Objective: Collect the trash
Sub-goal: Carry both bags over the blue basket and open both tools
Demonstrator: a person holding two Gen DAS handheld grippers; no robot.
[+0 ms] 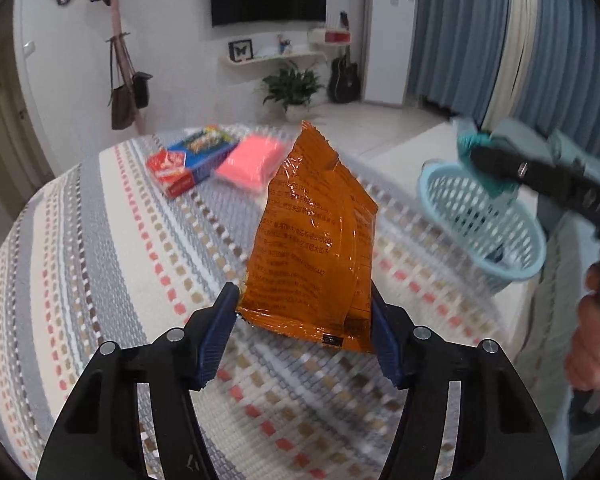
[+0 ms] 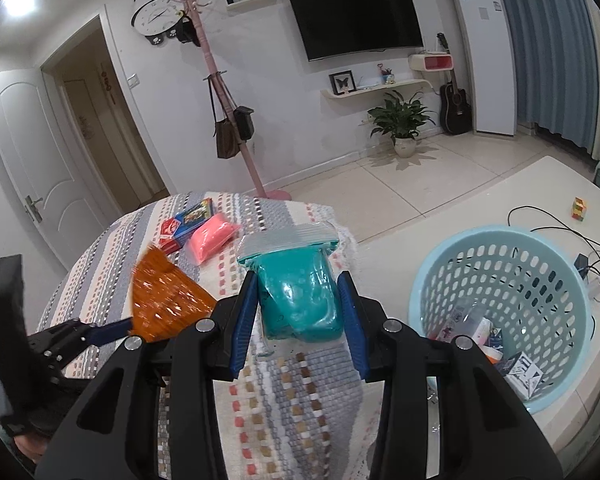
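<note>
1. Orange and glossy, a torn snack wrapper (image 1: pixel 312 240) stands upright between the blue pads of the left gripper (image 1: pixel 304 320), which pinch its lower edge from both sides; it hangs above the striped woven tablecloth (image 1: pixel 100 240).
2. Farther back on that cloth, left of the wrapper, lie a red card pack (image 1: pixel 170 168), a blue box (image 1: pixel 204 148) touching it, and a pink packet (image 1: pixel 252 160) just beside the box.
3. In the right wrist view the same orange wrapper (image 2: pixel 168 300) shows at the left, clamped at the tip of the left gripper (image 2: pixel 120 326).
4. In the middle, the right gripper (image 2: pixel 300 308) is closed partway onto a clear zip bag of teal putty (image 2: pixel 300 300); both blue pads press its sides, and the bag's sealed top sticks out beyond the fingertips.
5. To the right, a pale blue perforated basket (image 2: pixel 452 272) sits on a cream table (image 2: pixel 480 200) beside the cloth-covered one, well apart from both held items. Small packets and scraps (image 2: pixel 500 348) lie in its bottom.
6. Behind the basket, black cables (image 2: pixel 560 232) and a small coloured cube (image 2: pixel 578 208) rest on the cream table.
</note>
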